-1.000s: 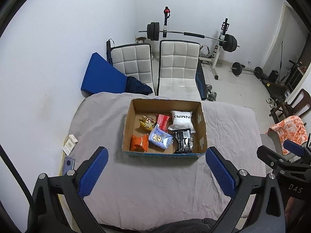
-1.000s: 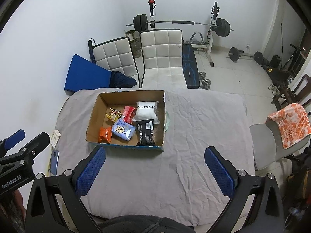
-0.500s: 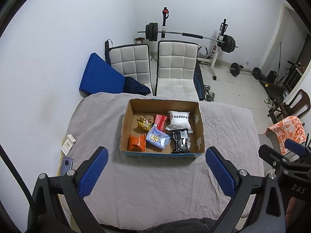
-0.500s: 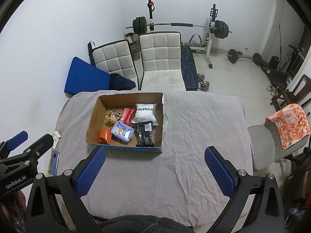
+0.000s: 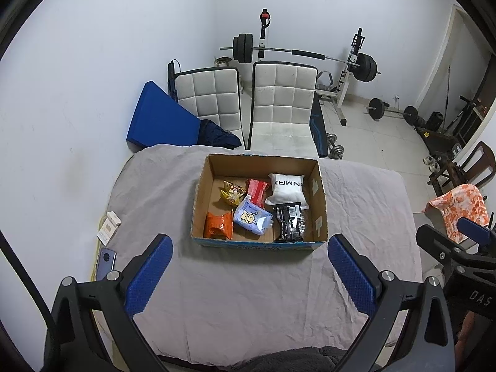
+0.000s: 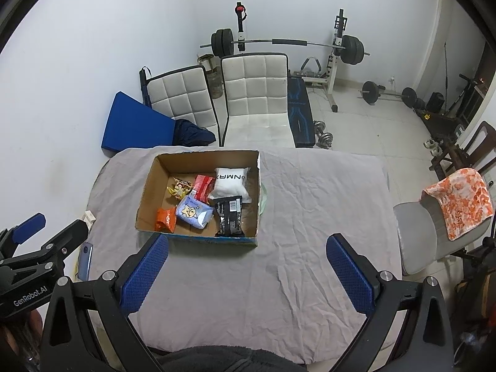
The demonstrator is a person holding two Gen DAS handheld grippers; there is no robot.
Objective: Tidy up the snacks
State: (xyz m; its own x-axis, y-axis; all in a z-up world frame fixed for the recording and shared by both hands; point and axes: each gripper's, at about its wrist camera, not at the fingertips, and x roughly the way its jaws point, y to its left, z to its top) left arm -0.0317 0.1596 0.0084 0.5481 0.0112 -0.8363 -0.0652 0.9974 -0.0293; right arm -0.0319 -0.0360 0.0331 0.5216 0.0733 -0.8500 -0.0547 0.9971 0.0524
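An open cardboard box [image 5: 319,198] [image 6: 145,192] stands on the grey-covered table [image 5: 248,294] [image 6: 310,248]. Inside lie several snacks: a white pillow pack [image 5: 286,189] [image 6: 231,184], a black packet [image 5: 290,221] [image 6: 229,215], a light blue packet [image 5: 252,219] [image 6: 193,212], a red packet [image 5: 256,190] [image 6: 203,186], an orange packet [image 5: 218,224] [image 6: 165,219] and a yellow packet [image 5: 232,193] [image 6: 179,189]. My left gripper [image 5: 248,271] hangs open and empty above the table's near part, short of the box. My right gripper [image 6: 246,268] is open and empty too, to the box's right.
A phone [image 5: 105,262] and small white cartons [image 5: 108,228] lie at the table's left edge. Two white chairs [image 5: 282,108] stand behind the table, with a blue pad [image 5: 161,121] and a barbell rack [image 5: 297,52] beyond. A grey chair with an orange cloth [image 6: 458,204] stands right.
Both grippers have drawn back and risen slightly, so the box sits a little lower and smaller in view. Both stay open and empty. The snacks have not moved.
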